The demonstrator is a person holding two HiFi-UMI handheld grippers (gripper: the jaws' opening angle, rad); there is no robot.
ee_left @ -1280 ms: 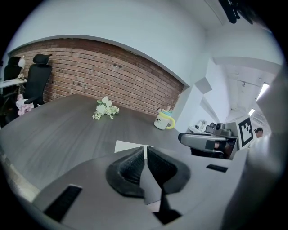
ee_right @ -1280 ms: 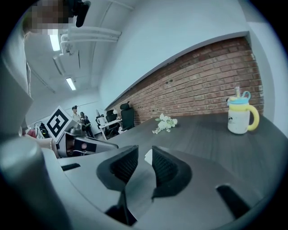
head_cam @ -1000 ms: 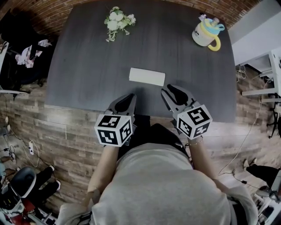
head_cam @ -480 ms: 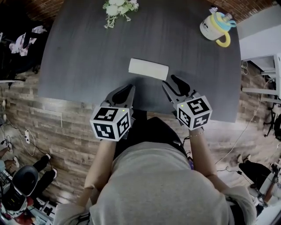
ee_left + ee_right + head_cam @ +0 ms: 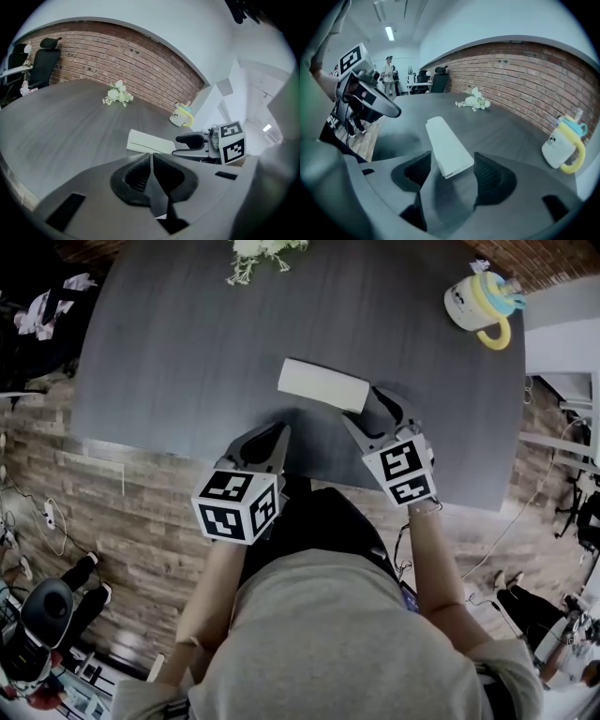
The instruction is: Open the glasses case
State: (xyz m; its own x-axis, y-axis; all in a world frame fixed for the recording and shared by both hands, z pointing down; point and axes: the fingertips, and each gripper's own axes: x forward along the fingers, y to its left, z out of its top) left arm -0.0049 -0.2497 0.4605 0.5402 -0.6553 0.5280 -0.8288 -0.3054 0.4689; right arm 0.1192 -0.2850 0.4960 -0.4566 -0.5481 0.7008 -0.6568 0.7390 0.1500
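On the dark grey table (image 5: 178, 352), a pale, flat glasses case (image 5: 322, 385) lies closed near the front edge, with its long side running roughly across the person's view. The right gripper (image 5: 371, 412) reaches to the case's right end. In the right gripper view its jaws have just been opening and stand wide apart, and the near end of the case (image 5: 447, 147) lies between the two ribbed pads. There is a gap on the left side, while the right pad sits very close to the case's corner – neither pad visibly presses on it.

The left gripper (image 5: 276, 435) hangs over the table's front edge, apart from the case and to its near left. In the left gripper view its jaws are together with nothing between them, and the case (image 5: 150, 142) shows just beyond their tips, beside the right gripper (image 5: 194, 145).

Farther back on the table, a sprig of white flowers (image 5: 260, 253) lies at the far edge, and a pale mug with a yellow handle (image 5: 480, 304) stands at the far right – both well away from the case.
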